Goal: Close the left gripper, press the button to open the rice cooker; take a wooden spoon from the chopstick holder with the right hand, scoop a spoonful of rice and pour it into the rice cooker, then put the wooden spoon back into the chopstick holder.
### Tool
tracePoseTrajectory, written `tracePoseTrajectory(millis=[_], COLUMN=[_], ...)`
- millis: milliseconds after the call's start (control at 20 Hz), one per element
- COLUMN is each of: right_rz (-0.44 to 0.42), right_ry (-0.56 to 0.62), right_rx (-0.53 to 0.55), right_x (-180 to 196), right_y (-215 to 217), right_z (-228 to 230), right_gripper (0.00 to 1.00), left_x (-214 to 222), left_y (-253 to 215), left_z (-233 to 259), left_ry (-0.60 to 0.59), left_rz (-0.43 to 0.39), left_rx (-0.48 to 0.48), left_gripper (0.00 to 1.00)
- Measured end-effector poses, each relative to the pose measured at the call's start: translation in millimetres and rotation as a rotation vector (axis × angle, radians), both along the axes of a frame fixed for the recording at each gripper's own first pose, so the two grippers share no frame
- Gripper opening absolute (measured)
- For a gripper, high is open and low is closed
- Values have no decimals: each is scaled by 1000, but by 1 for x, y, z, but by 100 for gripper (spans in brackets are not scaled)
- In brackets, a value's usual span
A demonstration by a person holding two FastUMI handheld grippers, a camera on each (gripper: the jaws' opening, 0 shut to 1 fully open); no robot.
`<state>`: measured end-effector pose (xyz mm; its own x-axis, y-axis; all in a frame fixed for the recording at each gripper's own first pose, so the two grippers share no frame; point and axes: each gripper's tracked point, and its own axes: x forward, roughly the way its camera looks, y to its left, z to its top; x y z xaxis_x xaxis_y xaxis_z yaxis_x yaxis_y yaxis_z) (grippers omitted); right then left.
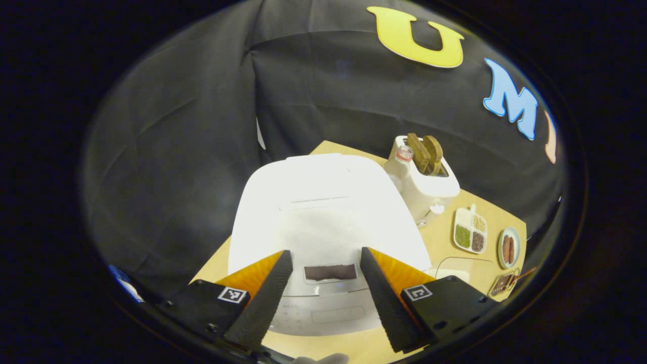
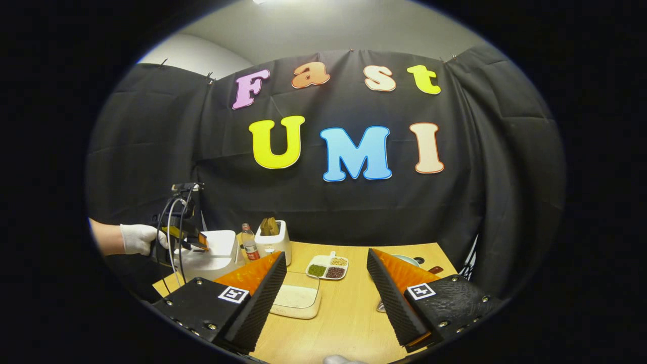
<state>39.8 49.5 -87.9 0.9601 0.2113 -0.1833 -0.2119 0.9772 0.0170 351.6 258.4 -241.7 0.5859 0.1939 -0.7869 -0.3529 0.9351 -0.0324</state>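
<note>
Rice cooker [image 1: 323, 227] sits white and lidded at the near left end of the tabletop [image 1: 445, 242], right under my left hand-held gripper [image 1: 326, 270]. That gripper's fingers are spread apart, one on each side of the cooker's front, with the dark panel [image 1: 329, 272] on the lid's front edge showing in the gap between them; I cannot tell whether either finger touches the cooker. Just behind the cooker to its right stands a white toaster [image 1: 427, 184] with brown slices poking up, and a small bottle [image 1: 403, 155] stands between the two. Farther right lie a divided dish [image 1: 470, 230] of grains and a small plate [image 1: 508, 247].

My right hand-held gripper [image 2: 326, 278] hangs above the tabletop's near middle, its fingers also wide apart and holding nothing. Between them I see a clear container of rice [image 2: 298, 298] on the wood, and the divided dish beyond it. Off to the left in the right gripper view, my gloved hand [image 2: 139, 238] holds the left gripper over the cooker.
</note>
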Motion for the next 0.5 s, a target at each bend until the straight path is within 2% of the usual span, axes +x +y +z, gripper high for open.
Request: tracePoseTrajectory(millis=[300,500], right_rz=[-2,10], right_ry=[16,30], right_rx=[38,67], right_x=[5,7], right_y=[5,12], right_z=[-3,-5], right_gripper=[98,98], left_x=[-2,-7], left_y=[-3,1], left_z=[-9,-7], left_ry=[25,13], left_rz=[-22,-4], left_rx=[13,17], left_gripper=[99,100])
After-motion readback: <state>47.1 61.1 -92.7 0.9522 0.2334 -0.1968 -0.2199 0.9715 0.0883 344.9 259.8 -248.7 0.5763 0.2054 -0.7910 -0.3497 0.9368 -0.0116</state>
